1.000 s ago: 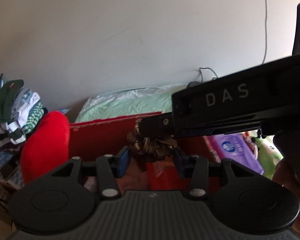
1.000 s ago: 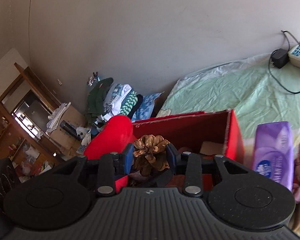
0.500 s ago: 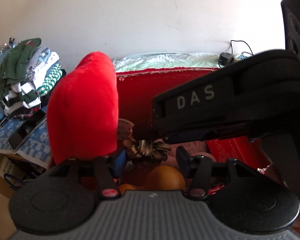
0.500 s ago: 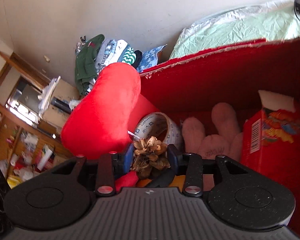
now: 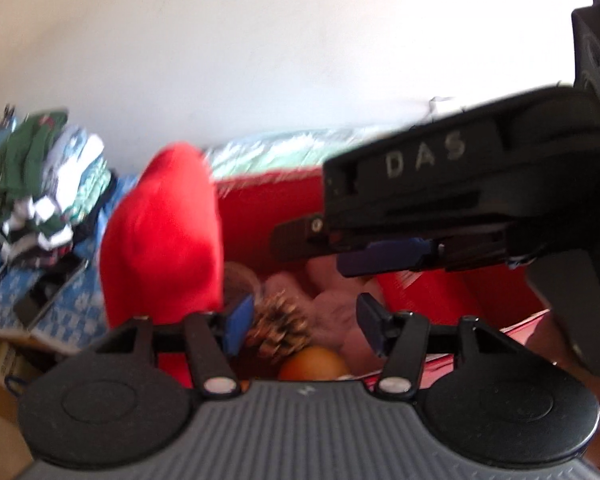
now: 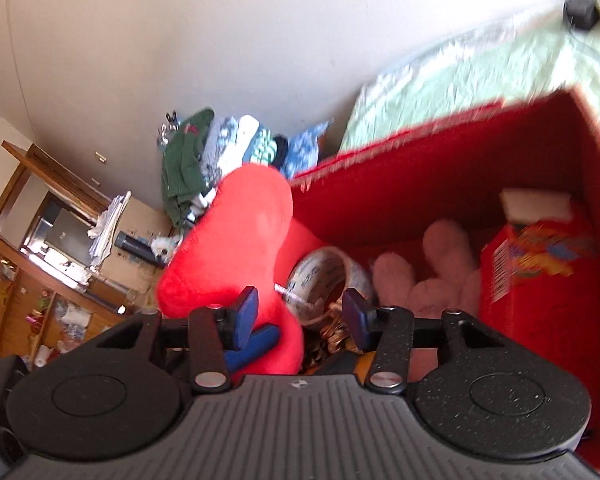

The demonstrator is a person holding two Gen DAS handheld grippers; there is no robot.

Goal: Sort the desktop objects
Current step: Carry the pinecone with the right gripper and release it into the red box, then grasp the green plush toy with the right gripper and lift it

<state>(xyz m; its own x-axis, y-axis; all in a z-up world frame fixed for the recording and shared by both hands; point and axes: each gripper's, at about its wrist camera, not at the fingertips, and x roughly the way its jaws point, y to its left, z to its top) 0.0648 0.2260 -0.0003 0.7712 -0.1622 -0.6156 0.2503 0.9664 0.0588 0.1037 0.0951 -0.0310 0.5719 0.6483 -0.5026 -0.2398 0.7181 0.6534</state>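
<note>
A brown pinecone (image 5: 278, 330) lies inside the red box (image 6: 420, 184), on other items beside an orange (image 5: 314, 364). It also shows in the right wrist view (image 6: 332, 338), below my fingers. My right gripper (image 6: 300, 316) is open and empty above it; its body crosses the left wrist view (image 5: 440, 204). My left gripper (image 5: 304, 326) is open, with the pinecone between its fingers but not clamped. The box also holds a tape roll (image 6: 324, 280), a pink plush (image 6: 432, 268) and a red carton (image 6: 536, 268).
A red plush cushion (image 6: 236, 248) leans over the box's left wall. Folded clothes (image 6: 212, 160) are stacked behind it. A pale green sheet (image 6: 480, 76) lies beyond the box, with a black plug (image 6: 580, 12). Wooden shelves (image 6: 40, 240) stand at the far left.
My right gripper has opened and let go of the pinecone, which now lies in the box. Both grippers have pulled back and up a little.
</note>
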